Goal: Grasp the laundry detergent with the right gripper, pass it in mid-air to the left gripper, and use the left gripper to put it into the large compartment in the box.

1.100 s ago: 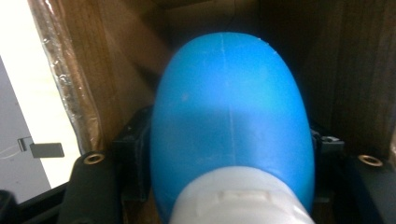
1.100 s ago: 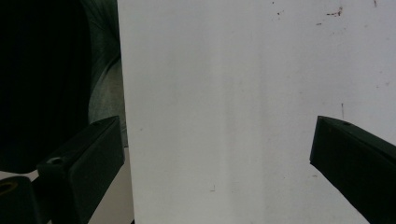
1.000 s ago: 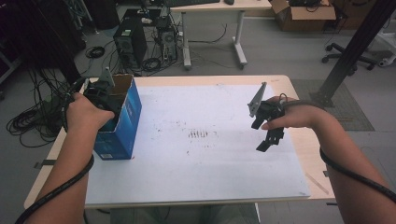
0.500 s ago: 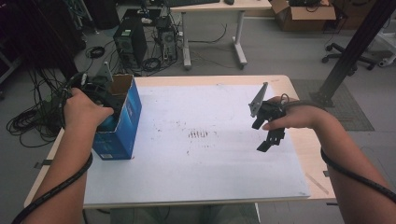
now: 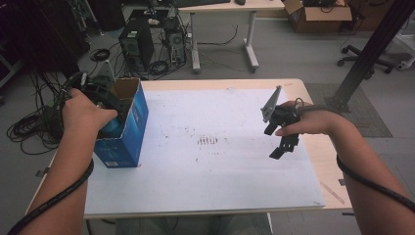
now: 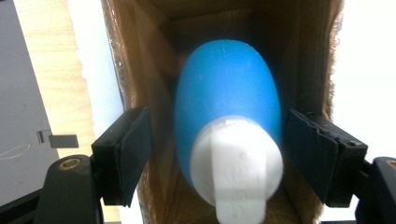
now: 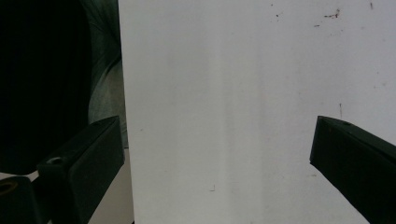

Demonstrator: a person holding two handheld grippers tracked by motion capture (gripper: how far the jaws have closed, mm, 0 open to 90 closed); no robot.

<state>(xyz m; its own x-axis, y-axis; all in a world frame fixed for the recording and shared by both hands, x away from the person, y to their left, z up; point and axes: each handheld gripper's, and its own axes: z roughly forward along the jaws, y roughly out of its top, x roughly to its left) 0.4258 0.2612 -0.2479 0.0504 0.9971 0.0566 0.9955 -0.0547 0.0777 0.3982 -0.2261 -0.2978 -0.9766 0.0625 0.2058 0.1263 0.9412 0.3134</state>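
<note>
Inside the cardboard box, the left tool is straddling a smooth blue bottle (white-capped), jaws apart; the right tool is hovering open.

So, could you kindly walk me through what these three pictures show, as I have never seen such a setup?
No robot here: a person holds a two-jaw gripper in each hand. The high view looks down from above the person's side of the table. The left gripper reaches into an open blue cardboard box standing at the table's left edge. The left gripper view rides on that gripper: its black jaws stand open on either side of a blue bottle with a white cap inside the box, not touching it. The right gripper hovers over the bare white surface on the right. The right gripper view shows its jaws wide open, holding nothing.
</note>
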